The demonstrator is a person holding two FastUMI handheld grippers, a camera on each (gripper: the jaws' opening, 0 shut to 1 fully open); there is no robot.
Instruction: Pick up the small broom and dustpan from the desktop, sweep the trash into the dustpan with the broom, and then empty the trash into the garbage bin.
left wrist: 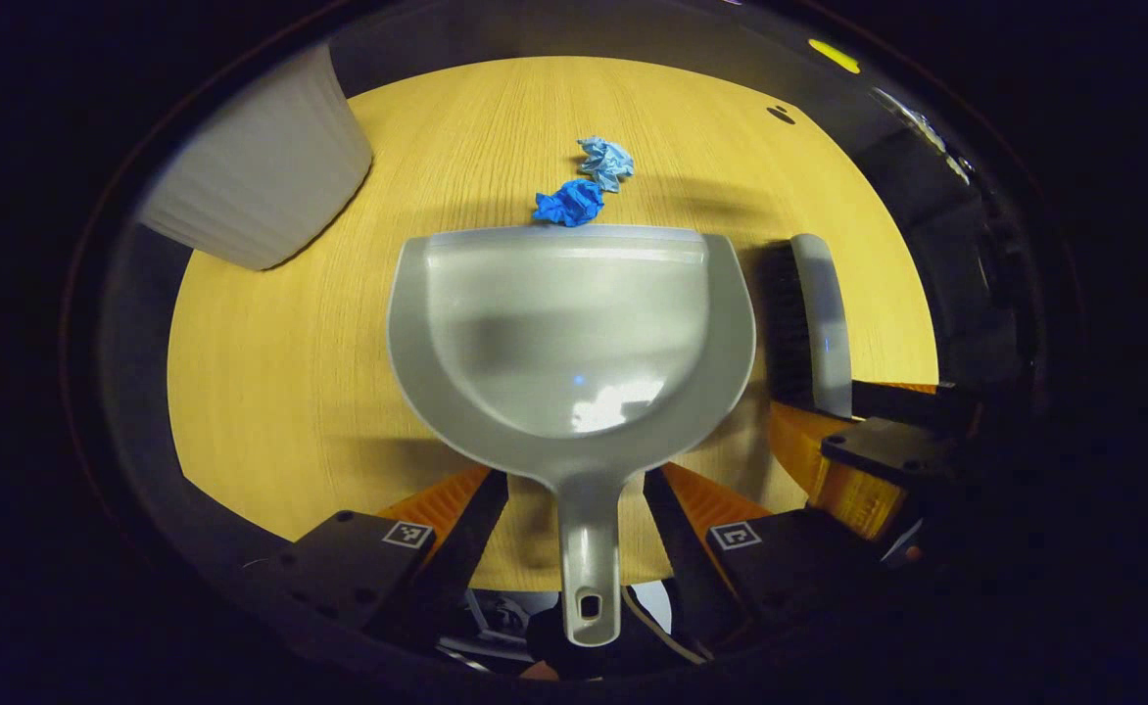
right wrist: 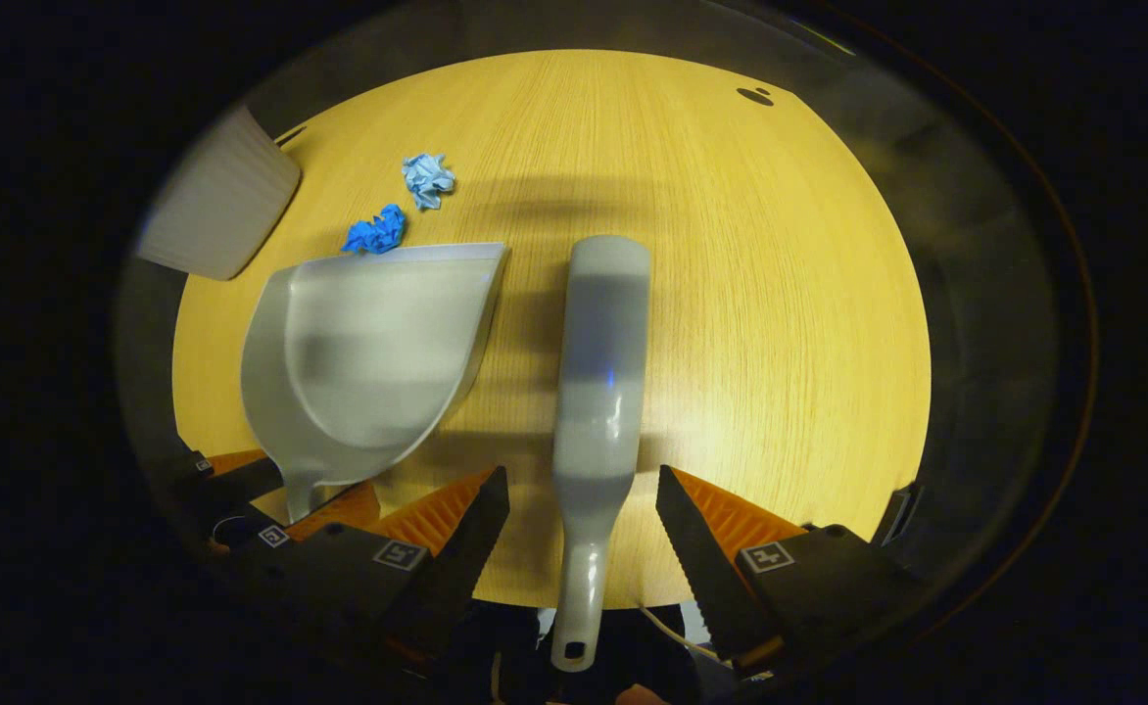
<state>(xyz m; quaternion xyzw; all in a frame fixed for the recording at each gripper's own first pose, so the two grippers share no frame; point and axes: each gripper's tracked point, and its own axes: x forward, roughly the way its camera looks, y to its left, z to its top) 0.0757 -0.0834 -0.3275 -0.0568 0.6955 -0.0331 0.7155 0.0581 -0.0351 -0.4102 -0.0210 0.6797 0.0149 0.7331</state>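
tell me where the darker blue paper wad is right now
In the left gripper view the darker blue wad lies on the wooden desktop at the dustpan's front lip, with the paler wad just beyond it and the bin off to the left.

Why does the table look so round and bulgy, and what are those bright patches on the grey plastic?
Left gripper view: fisheye bends the yellow wooden tabletop; lamp glare shines low in the grey plastic dustpan. Right gripper view: the same bend, glare on the grey plastic broom, and a soft shadow band across the wood beyond it.
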